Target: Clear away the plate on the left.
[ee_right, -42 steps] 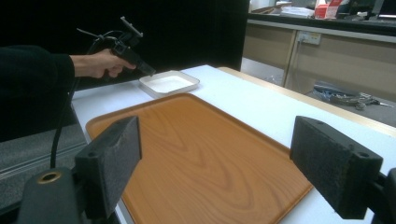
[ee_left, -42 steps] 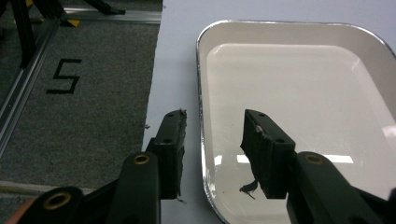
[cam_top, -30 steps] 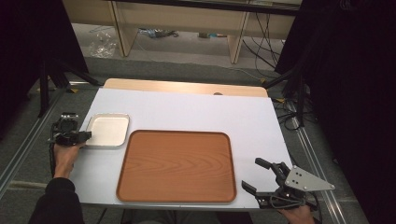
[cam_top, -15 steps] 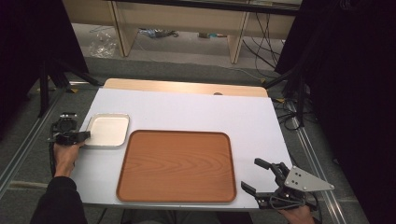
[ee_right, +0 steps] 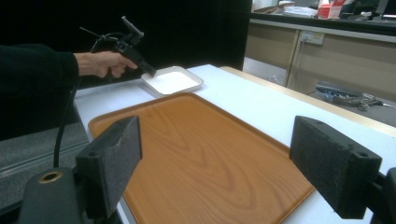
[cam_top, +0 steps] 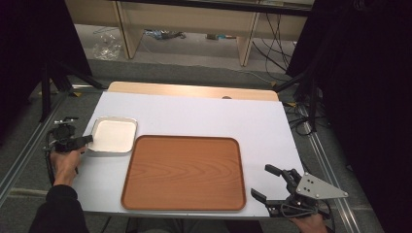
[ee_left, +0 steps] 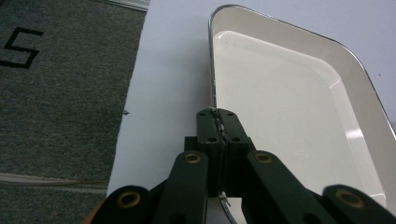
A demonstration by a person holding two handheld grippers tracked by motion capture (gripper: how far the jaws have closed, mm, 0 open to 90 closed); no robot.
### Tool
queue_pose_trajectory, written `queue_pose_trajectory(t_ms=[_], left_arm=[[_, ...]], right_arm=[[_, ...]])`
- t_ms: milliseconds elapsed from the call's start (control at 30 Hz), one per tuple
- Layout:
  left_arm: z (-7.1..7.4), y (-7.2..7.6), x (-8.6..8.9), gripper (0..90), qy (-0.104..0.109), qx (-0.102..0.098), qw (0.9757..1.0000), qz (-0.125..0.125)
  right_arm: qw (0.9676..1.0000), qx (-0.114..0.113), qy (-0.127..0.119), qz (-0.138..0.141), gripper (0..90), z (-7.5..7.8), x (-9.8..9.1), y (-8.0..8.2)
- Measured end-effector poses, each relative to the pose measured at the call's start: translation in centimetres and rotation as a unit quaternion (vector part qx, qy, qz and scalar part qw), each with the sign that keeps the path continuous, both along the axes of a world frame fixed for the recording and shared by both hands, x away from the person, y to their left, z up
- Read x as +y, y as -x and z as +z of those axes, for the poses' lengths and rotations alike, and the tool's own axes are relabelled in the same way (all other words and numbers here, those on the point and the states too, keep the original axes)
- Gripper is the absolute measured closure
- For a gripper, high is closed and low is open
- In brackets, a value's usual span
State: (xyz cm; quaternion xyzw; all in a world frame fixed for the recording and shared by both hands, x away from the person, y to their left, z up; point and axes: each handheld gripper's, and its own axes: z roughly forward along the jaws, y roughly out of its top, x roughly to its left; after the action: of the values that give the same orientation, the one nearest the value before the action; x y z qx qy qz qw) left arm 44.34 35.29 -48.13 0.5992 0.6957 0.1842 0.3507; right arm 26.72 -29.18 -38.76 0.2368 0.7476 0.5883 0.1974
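Note:
A shallow white tray [cam_top: 114,136] lies at the left of the white table, beside a large wooden tray [cam_top: 184,170]. My left gripper [cam_top: 87,140] reaches in from the table's left edge, and its jaws have just been closing on the white tray's near-left rim. In the left gripper view the left gripper [ee_left: 217,114] is clamped on the white tray's [ee_left: 289,107] metal edge. My right gripper [cam_top: 262,182] hovers open at the table's front right corner. In the right gripper view the right gripper [ee_right: 219,163] has nothing between its pads and looks across the wooden tray [ee_right: 196,154] toward the white tray [ee_right: 173,80].
The white tabletop [cam_top: 204,116] stretches bare behind both trays, with a wooden strip [cam_top: 194,91] along its far edge. Grey carpet, metal rails and cables surround the table. Shelving [cam_top: 184,19] stands at the back.

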Motion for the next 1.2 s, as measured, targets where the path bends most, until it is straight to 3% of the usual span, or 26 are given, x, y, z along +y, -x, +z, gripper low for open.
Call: queue_pose_trajectory(t_ms=[100, 167, 267, 367, 400, 467, 500, 533, 567, 600, 633, 900, 1000, 1067, 1133, 1200], left_arm=[[0.4, 0.2, 0.0, 88.6, -0.005, -0.007, 1.0000, 0.001], [0.5, 0.3, -0.1, 88.6, 0.007, -0.019, 0.9997, 0.013], [0.9, 0.5, -0.1, 88.6, -0.003, -0.024, 0.9995, 0.018], [1.0, 0.7, 0.1, 88.5, 0.000, -0.031, 0.9992, 0.026], [1.4, 0.9, 0.6, 88.5, -0.001, -0.039, 0.9987, 0.032], [1.7, 1.1, 0.9, 88.6, -0.001, -0.041, 0.9984, 0.037], [1.8, 1.2, 1.1, 88.5, -0.002, -0.045, 0.9982, 0.039], [2.1, 1.5, 1.4, 88.5, 0.001, -0.050, 0.9976, 0.048], [2.1, 1.5, 1.4, 88.6, 0.001, -0.050, 0.9976, 0.048], [2.5, 1.7, 1.8, 88.6, 0.008, -0.058, 0.9971, 0.049], [2.6, 1.8, 2.0, 88.6, 0.015, -0.069, 0.9964, 0.047], [3.6, 2.2, 1.7, 88.6, 0.036, -0.082, 0.9951, 0.040], [3.9, 2.3, 1.3, 88.5, 0.045, -0.086, 0.9948, 0.032], [4.1, 2.4, 0.8, 88.6, 0.050, -0.088, 0.9945, 0.025], [4.2, 2.5, 0.4, 88.6, 0.057, -0.089, 0.9941, 0.024], [4.4, 2.6, -0.3, 88.6, 0.053, -0.090, 0.9944, 0.014]], right_arm=[[1.0000, -0.008, -0.001, -0.002, 18.0, 0.0, 0.0, 0.0], [1.0000, -0.005, 0.002, -0.003, 18.0, 0.0, -0.1, 0.0], [1.0000, -0.008, -0.004, -0.003, 18.0, 0.0, 0.0, 0.0], [0.9999, 0.009, -0.004, 0.003, 18.0, 0.0, 0.0, 0.1], [1.0000, -0.008, 0.000, -0.001, 18.0, 0.0, -0.1, 0.0], [1.0000, -0.008, -0.001, -0.002, 18.0, 0.1, -0.1, 0.0], [0.9999, 0.010, -0.003, 0.004, 18.0, 0.0, 0.0, 0.1], [0.9999, -0.011, -0.007, 0.000, 18.0, -0.1, 0.0, -0.1], [1.0000, 0.007, -0.001, 0.001, 18.0, 0.0, 0.0, 0.1], [1.0000, 0.001, -0.002, -0.001, 18.0, 0.0, 0.0, 0.1], [1.0000, -0.007, -0.004, 0.001, 18.0, 0.0, 0.0, -0.1], [1.0000, -0.007, 0.000, 0.001, 18.0, 0.0, 0.0, -0.1], [1.0000, 0.006, -0.002, 0.000, 18.0, 0.0, 0.0, 0.1], [1.0000, -0.004, 0.000, 0.000, 18.0, 0.0, -0.1, -0.1], [1.0000, 0.000, 0.002, -0.003, 18.0, 0.0, 0.0, 0.1], [1.0000, -0.005, -0.001, -0.002, 18.0, 0.0, 0.0, 0.0]])
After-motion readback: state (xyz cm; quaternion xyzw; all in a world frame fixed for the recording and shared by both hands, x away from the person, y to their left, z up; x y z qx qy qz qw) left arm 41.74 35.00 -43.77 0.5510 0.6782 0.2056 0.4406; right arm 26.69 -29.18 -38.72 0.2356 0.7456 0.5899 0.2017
